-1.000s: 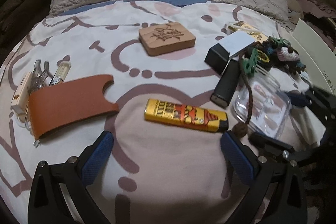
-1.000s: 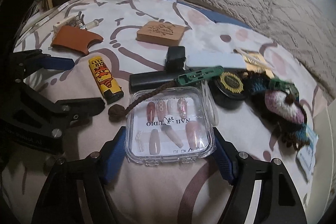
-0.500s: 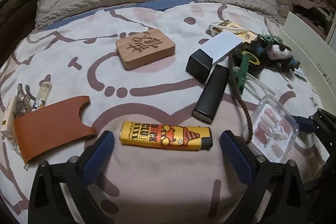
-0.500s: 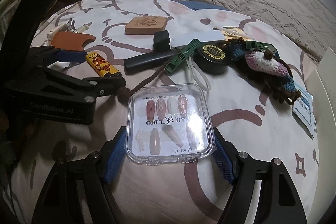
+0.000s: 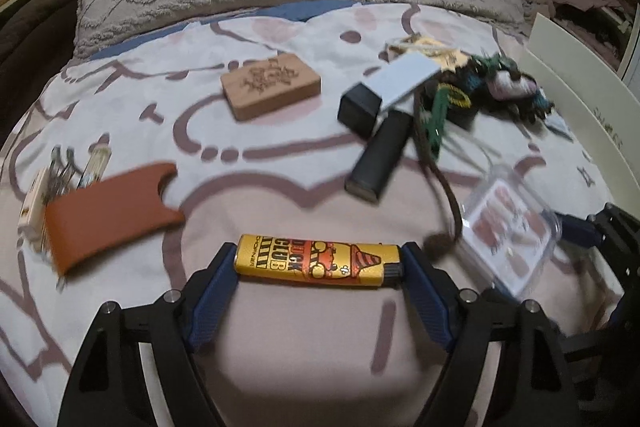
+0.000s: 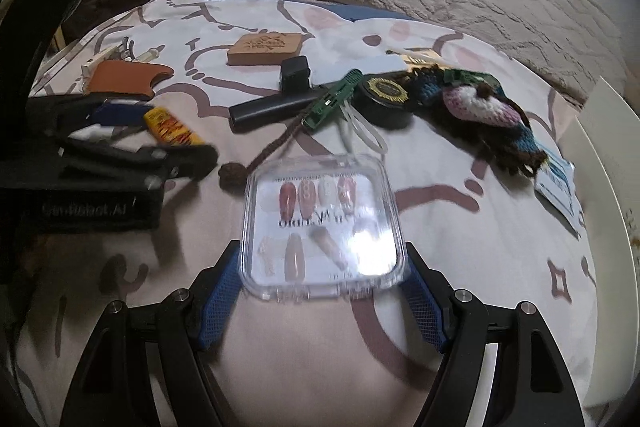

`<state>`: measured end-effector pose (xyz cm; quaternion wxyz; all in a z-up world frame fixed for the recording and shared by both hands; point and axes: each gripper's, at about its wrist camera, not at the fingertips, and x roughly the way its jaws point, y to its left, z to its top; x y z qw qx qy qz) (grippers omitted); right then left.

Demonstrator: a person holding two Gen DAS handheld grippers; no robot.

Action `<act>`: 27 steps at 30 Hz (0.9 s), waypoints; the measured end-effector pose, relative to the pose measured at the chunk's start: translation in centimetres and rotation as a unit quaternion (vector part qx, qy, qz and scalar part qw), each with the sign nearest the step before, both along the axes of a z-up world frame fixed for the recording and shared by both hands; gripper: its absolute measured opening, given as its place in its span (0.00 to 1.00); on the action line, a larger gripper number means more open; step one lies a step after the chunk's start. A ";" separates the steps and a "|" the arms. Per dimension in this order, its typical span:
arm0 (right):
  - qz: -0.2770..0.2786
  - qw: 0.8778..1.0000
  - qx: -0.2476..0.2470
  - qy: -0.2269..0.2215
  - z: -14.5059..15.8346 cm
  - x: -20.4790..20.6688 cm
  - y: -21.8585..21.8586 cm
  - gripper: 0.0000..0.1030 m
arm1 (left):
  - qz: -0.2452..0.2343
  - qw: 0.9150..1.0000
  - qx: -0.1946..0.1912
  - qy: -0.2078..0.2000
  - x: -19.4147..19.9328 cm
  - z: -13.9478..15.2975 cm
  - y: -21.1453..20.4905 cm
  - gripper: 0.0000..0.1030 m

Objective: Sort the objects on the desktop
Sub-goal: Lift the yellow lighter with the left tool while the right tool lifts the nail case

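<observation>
Sorting items on a patterned bedspread, two of them clamped

Yellow lighter [image 5: 317,262] with red cartoon print and black cap end lies flat, crosswise, its two ends touching blue pads. Clear square case of press-on nails [image 6: 322,225], lid closed, tilted up, gripped at both side edges. Black bar-shaped device [image 5: 380,157] lies diagonally, just below a black-and-white box [image 5: 386,87]. Engraved wooden block [image 5: 271,85] sits flat, well apart, toward the pillow. Tan leather sleeve [image 5: 108,207] at far left, small metal tools poking from beneath it. Green clip [image 6: 332,98], brown braided cord with knot [image 6: 232,174], round black tin [image 6: 384,95] and crocheted charm [image 6: 480,107] cluster together, touching.
</observation>
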<state>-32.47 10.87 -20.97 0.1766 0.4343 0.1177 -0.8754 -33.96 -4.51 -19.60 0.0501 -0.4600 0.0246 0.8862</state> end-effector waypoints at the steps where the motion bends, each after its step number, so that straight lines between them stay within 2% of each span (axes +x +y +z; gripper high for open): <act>1: -0.004 1.000 -0.001 -0.001 0.0 0.3 0.1 0.74 | 0.002 1.000 0.003 -0.001 0.5 0.0 0.0 0.79; 5: -0.016 1.000 -0.005 0.000 0.1 1.3 0.6 0.74 | 0.009 1.000 0.016 0.000 2.1 0.2 -0.1 0.79; 10: -0.010 1.000 0.002 -0.006 0.2 0.5 0.5 0.74 | 0.021 0.999 0.033 0.003 4.0 0.6 -0.2 0.79; 11: -0.006 1.000 0.006 -0.006 0.2 0.2 0.4 0.75 | 0.022 0.999 0.036 0.003 4.2 0.6 -0.3 0.79; 13: 0.002 1.000 0.024 0.000 0.3 -0.4 0.0 0.85 | 0.025 0.999 0.041 0.002 4.9 0.6 -0.3 0.79; 17: 0.005 1.000 0.021 -0.003 0.3 -1.6 -0.1 0.85 | 0.025 0.999 0.042 0.004 5.9 0.5 -0.2 0.79; 19: 0.002 1.000 0.009 -0.005 0.2 -1.7 0.1 0.82 | 0.026 0.999 0.043 0.006 6.3 0.5 -0.2 0.79; 21: -0.003 1.000 0.003 0.002 0.4 -1.3 0.3 0.73 | 0.027 0.999 0.045 0.006 6.8 0.4 -0.2 0.79; 27: -0.021 1.000 -0.013 -0.003 0.8 0.5 0.9 0.73 | 0.022 0.999 0.048 0.004 8.6 0.3 0.5 0.79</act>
